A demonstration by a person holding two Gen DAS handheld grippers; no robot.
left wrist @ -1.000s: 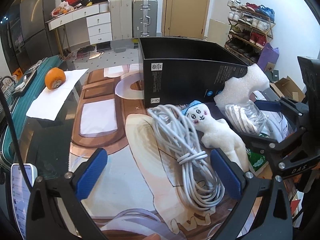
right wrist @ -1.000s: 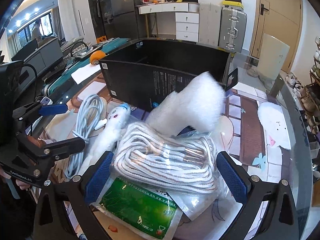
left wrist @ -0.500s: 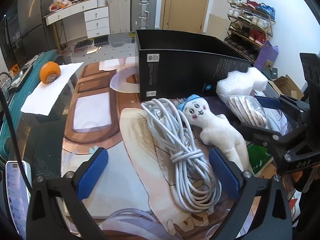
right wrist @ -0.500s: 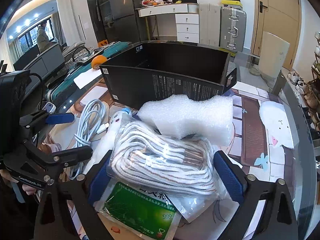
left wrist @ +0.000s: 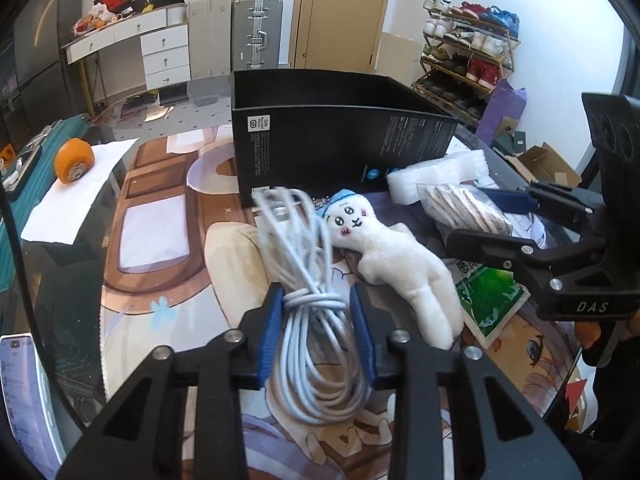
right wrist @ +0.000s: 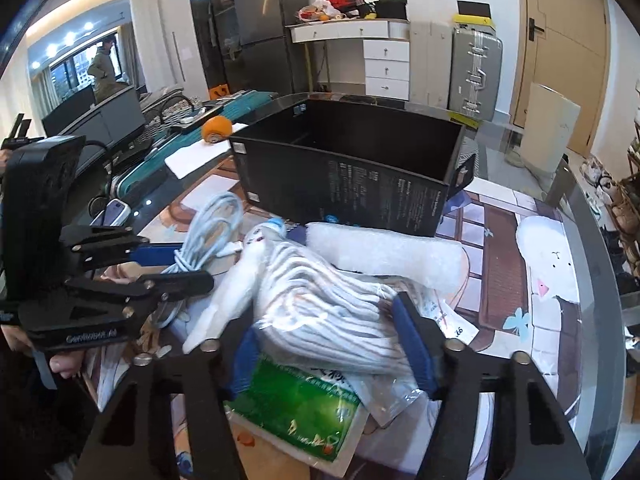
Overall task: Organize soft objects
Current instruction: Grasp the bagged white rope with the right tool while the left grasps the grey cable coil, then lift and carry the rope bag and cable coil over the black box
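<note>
The left tool is clamped on the white cable bundle; the right tool is clamped on the bagged cords, low over the illustrated worktop, before the black box.

Black box at 12 o'clock, open top, walls upright: entry from above only. Ground before box crowded: cable bundle, plush toy, foam piece, bagged rope, green packet touching or overlapping. Bare mat at 10 o'clock; orange well apart. Bare mat also at 3 o'clock in right view.
</note>
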